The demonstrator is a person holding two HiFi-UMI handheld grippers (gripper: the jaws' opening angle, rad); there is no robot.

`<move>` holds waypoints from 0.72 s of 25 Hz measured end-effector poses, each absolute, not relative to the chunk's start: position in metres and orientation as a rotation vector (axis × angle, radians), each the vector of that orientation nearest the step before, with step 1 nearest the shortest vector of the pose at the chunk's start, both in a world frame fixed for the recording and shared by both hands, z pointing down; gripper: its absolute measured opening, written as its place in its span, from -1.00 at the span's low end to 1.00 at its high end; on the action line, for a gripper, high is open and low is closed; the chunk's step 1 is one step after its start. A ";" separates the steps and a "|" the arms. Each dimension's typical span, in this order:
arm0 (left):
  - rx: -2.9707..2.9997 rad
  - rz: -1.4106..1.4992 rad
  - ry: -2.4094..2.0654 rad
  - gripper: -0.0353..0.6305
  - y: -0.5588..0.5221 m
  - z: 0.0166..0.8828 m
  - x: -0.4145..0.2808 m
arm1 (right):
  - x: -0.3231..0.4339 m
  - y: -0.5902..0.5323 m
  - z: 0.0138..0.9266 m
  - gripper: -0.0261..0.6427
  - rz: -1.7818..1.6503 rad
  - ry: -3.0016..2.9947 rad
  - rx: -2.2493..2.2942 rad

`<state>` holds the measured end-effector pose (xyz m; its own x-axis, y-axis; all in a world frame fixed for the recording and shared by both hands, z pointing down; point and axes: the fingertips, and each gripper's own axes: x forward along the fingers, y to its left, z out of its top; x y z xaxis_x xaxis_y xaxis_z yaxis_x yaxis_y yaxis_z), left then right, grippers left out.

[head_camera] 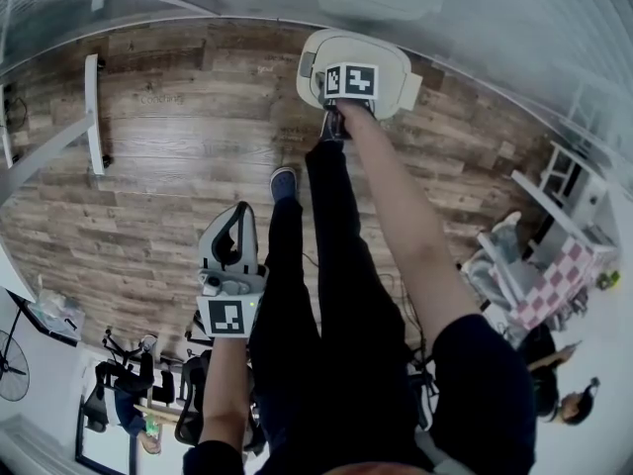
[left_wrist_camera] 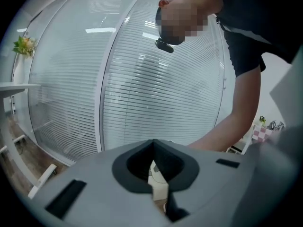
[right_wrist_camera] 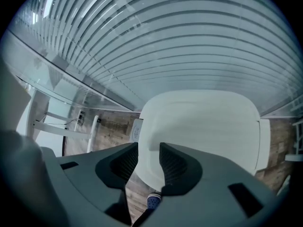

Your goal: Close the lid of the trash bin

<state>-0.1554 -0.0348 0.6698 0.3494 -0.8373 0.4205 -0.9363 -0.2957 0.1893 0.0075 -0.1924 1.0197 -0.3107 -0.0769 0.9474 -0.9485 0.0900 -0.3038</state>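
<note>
The right tongs (right_wrist_camera: 149, 150) are gripping the front edge of the white lid (right_wrist_camera: 203, 126), jaws narrow and pointing steeply down. The left tongs (left_wrist_camera: 152, 144) are hanging w/ jaws together, nothing between, well apart from the trash bin (head_camera: 401, 72). The bin is standing on the wood floor (head_camera: 178, 166) by the glass wall (right_wrist_camera: 165, 41).
</note>
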 end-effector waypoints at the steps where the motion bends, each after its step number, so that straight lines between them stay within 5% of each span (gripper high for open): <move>1: 2.226 0.339 -1.555 -0.88 -0.037 0.670 -0.155 | 0.008 -0.193 1.021 -0.50 1.320 -1.537 1.056; 18: 2.145 0.353 -1.666 -0.88 -0.046 0.686 -0.186 | 0.015 -0.195 1.031 -0.66 1.298 -1.504 1.073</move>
<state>-0.1862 -0.0460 0.6856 0.2578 -0.8642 0.4321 -0.9652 -0.2097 0.1566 0.0150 -0.1946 1.0314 -0.2650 -0.0732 0.9615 -0.9618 0.0909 -0.2582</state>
